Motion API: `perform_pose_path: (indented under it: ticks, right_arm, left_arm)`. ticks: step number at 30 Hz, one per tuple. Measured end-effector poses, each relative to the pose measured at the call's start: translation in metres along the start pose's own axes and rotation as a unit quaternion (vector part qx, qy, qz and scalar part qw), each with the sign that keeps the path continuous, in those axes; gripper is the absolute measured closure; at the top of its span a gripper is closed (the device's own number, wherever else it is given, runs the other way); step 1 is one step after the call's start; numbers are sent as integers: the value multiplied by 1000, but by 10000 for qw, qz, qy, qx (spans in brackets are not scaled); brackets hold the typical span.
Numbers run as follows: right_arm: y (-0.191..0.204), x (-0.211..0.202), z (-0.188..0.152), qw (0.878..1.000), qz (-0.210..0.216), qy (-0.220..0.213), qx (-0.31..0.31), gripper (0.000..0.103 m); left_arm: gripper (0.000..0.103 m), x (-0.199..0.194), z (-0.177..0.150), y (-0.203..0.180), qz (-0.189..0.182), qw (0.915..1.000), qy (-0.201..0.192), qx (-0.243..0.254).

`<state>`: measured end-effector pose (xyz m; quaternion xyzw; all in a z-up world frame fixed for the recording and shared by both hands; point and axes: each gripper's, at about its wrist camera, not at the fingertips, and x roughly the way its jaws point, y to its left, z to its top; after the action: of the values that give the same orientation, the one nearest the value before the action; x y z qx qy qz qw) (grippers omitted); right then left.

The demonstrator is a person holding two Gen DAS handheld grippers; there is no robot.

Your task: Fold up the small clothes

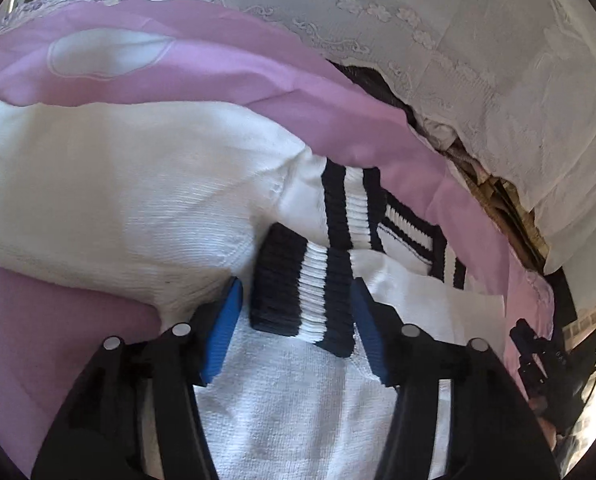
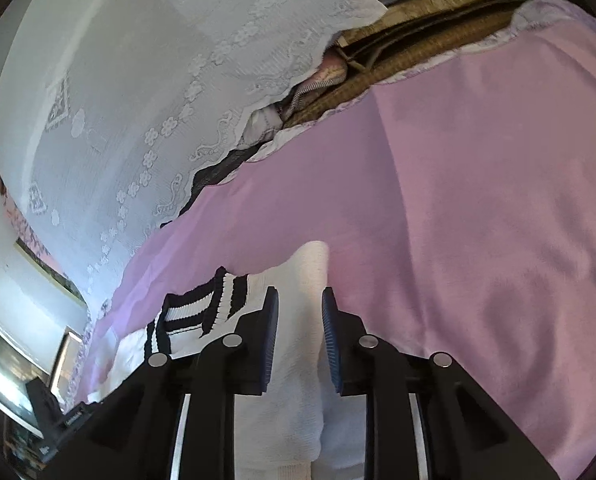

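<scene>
Straddling a striped cuff [image 1: 303, 292], the left gripper [image 1: 298, 304] jaws stand apart; right gripper [image 2: 299, 320] contact with the white sweater [image 2: 301, 280] unclear.

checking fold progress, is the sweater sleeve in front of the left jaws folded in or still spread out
Folded in: the striped cuff lies on top of the white sweater body, between the open left jaws, not out on the pink sheet.

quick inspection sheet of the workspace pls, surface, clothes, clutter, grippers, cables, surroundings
surface: pink sheet covers the bed.
job's things: white knit sweater with navy-striped cuff lies on it.
clutter: nothing seen on the sheet.
grippers: left gripper straddles the cuff, fingers not pressing; right gripper has a white sleeve between its fingers, grip unclear.
cables: nothing seen.
surroundings: white lace cover behind; woven mat in the gap.
</scene>
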<state>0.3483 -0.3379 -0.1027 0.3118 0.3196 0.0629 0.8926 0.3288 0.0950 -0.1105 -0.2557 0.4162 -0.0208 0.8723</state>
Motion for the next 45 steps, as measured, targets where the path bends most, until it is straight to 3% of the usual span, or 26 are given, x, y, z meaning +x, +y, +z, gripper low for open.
perform_pose_path:
  ticks: [6,11,13,16,18,22,27,31,32,33,36,38,40,42,45]
  right_arm:
    - [3,-1,-1,10000,40,-12,-62,80]
    - [2,-1,-2,10000,81,-49,-31,80]
    - [3,-1,-3,9999,113,-67,-52,80]
    - [9,-3,-3,9996,99,-146,-221,86]
    - [14,-3,-2,9993,70,-148,-344,92]
    - [27,4,3,9987,99,-123,-478,93]
    - [43,24,2,9963,10,88,-850,93]
    - [40,55,-1,9906,-580,611,-1077,93]
    - [36,65,-1,9881,-742,820,-1073,102]
    - [30,74,-1,9860,-818,978,-1072,103]
    - [22,75,6,9849,-784,978,-1190,103]
    - [17,71,7,9875,-718,917,-1063,103]
    - [21,56,7,9904,-762,555,-1013,102]
    - [36,41,8,9892,-529,336,-1325,102]
    - [59,22,-7,9818,-261,444,-1829,102]
  left_arm:
    - [48,0,0,13,-397,9971,241,-597]
    - [49,9,-1,2,-191,9988,97,-437]
    - [88,11,3,3,-14,9992,-35,-393]
    - [90,6,7,19,-168,9970,-145,-735]
    - [91,-6,10,23,-40,9964,-395,-748]
    - [92,-38,17,25,610,9909,-1108,-469]
    - [91,-23,15,25,911,9915,-885,-276]
    - [90,-26,16,32,1008,9901,-915,-345]
    - [89,-24,15,32,1041,9900,-896,-331]
    - [88,-22,14,31,1097,9895,-884,-309]
    - [87,-19,10,21,1382,9860,-937,-51]
    - [80,-17,8,14,1494,9841,-947,127]
    - [69,-15,7,12,1444,9853,-893,205]
    - [65,-15,6,10,1435,9854,-879,259]
    - [61,-14,7,10,1404,9861,-832,296]
